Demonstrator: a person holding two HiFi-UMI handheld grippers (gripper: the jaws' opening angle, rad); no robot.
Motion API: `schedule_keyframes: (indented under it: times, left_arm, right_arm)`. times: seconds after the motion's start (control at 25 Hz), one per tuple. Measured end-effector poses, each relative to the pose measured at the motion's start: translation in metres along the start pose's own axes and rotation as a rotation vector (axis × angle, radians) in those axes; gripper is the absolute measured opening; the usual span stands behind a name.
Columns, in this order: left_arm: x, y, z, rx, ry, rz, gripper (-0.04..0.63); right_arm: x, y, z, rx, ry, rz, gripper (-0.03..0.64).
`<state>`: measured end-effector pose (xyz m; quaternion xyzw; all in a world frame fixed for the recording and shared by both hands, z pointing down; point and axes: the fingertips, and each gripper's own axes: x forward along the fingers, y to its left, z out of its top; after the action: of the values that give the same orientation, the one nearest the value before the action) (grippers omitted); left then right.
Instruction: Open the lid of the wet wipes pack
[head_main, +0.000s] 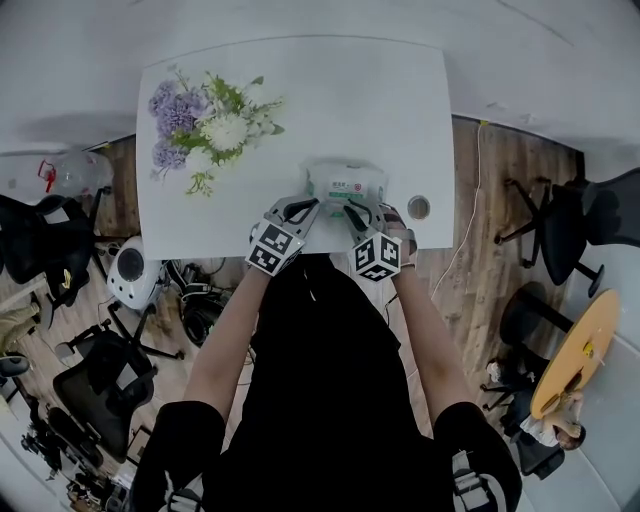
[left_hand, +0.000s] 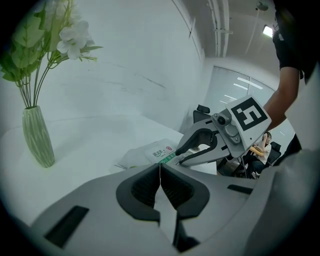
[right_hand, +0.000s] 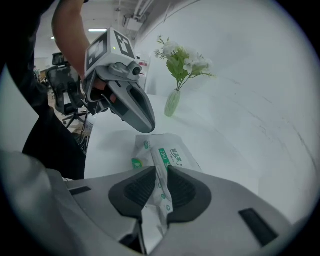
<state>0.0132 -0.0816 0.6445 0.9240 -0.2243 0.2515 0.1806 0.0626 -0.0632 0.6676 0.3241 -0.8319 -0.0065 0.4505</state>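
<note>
An office: black swivel chairs (head_main: 565, 225) stand on the wood floor (head_main: 480, 265) left and right of the white table (head_main: 400, 90). A round wooden meeting table (head_main: 580, 350) sits further right, and ceiling strip lights (left_hand: 246, 80) glow beyond it.

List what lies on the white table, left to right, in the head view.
The flowers → wet wipes pack → round cap set in the tabletop.

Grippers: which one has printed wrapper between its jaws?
The right gripper: the wet wipes pack is pinched in its jaws. The left gripper shows no printed wrapper there.
</note>
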Motion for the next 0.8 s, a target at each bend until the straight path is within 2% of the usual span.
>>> schedule_keyframes:
  times: [0.2, 0.8]
  left_arm:
    - [0.0022, 0.0018, 0.0004, -0.003, 0.004, 0.002, 0.021]
    - [0.0054, -0.0011, -0.0038, -0.025, 0.002, 0.006, 0.021]
  right_arm:
    - [0.0005, -0.0001, 0.0019, -0.049, 0.0, 0.0, 0.097]
    - [0.0012, -0.0032, 0.005, -0.066, -0.011, -0.007, 0.098]
